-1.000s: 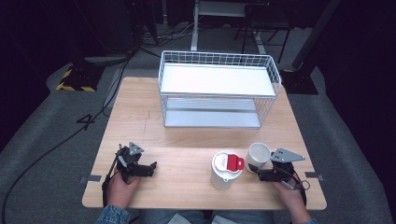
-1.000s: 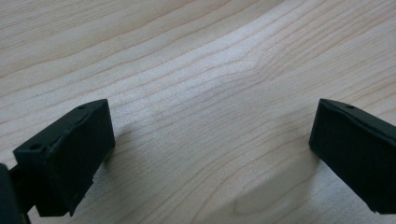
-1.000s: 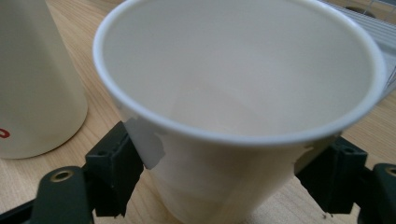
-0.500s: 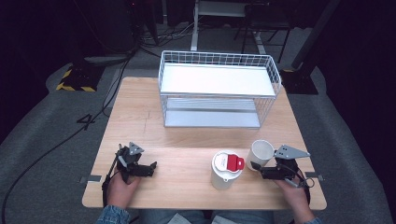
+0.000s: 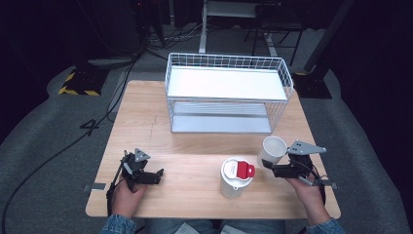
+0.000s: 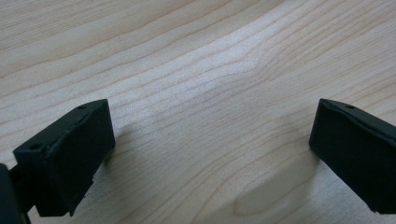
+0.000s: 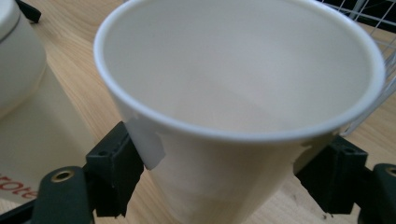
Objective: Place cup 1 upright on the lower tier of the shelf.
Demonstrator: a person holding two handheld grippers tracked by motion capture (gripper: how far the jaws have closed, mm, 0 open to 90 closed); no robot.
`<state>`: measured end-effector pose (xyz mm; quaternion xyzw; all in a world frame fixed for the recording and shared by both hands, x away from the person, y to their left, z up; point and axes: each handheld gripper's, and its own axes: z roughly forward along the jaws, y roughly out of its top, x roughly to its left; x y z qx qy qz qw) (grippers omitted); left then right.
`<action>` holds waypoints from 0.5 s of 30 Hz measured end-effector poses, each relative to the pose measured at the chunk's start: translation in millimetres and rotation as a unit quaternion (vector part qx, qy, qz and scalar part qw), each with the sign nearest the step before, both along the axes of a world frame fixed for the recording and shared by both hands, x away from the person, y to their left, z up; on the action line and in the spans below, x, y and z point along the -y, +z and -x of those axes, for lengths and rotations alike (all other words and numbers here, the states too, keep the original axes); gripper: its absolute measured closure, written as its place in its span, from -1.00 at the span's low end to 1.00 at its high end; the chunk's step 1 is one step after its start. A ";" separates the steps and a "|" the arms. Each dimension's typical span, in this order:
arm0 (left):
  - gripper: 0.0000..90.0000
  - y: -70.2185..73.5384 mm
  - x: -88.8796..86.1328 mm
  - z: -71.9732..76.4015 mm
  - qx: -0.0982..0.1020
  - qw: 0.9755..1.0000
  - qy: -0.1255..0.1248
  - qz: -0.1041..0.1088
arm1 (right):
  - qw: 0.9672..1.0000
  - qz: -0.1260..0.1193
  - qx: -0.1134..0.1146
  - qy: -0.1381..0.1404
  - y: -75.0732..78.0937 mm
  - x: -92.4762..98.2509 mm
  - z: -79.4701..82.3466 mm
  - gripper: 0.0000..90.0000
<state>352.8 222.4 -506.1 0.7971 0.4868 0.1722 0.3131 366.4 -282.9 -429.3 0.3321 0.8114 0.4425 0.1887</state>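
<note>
The right gripper (image 5: 267,167) is clamped on a white paper cup (image 5: 272,150), its pads pressing the wall just below the rolled rim. Since a second ago, cup and gripper have risen slightly off the table (image 5: 204,146); the cup now hangs just above the front right of the wood, empty and smooth inside. Beside it stands a cream tub (image 5: 234,177) with a round lid and a red tab; red lettering on its side is cut off, unreadable. The left gripper (image 5: 157,174) has not moved, jaws spread wide over bare, pale wood grain. Behind stands a white wire rack (image 5: 229,92) with two shelves.
</note>
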 end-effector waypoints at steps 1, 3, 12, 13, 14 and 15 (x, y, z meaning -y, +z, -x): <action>-0.99 0.0 0.0 0.0 0.000 1.000 0.000 0.000 | 1.000 0.000 -0.001 0.001 1.8 -0.3 -1.1 -0.49; -0.99 -0.1 0.0 0.1 0.000 1.000 0.000 0.000 | 1.000 0.000 0.000 0.002 6.3 -1.3 -4.3 -0.49; -0.99 -0.1 0.2 1.6 0.000 1.000 0.002 0.000 | 1.000 0.001 0.002 0.012 22.0 -13.2 -22.9 -0.49; -0.99 -0.1 0.2 1.6 0.000 1.000 0.002 0.000 | 1.000 0.001 0.002 0.012 22.0 -13.2 -22.9 -0.49; -0.99 -0.1 0.2 1.4 0.001 1.000 0.002 -0.001 | 1.000 0.000 -0.003 0.015 24.7 -17.9 -28.9 -0.49; -0.99 -0.1 0.2 1.4 0.001 1.000 0.002 0.000 | 1.000 0.001 -0.002 0.016 25.6 -19.5 -30.9 -0.49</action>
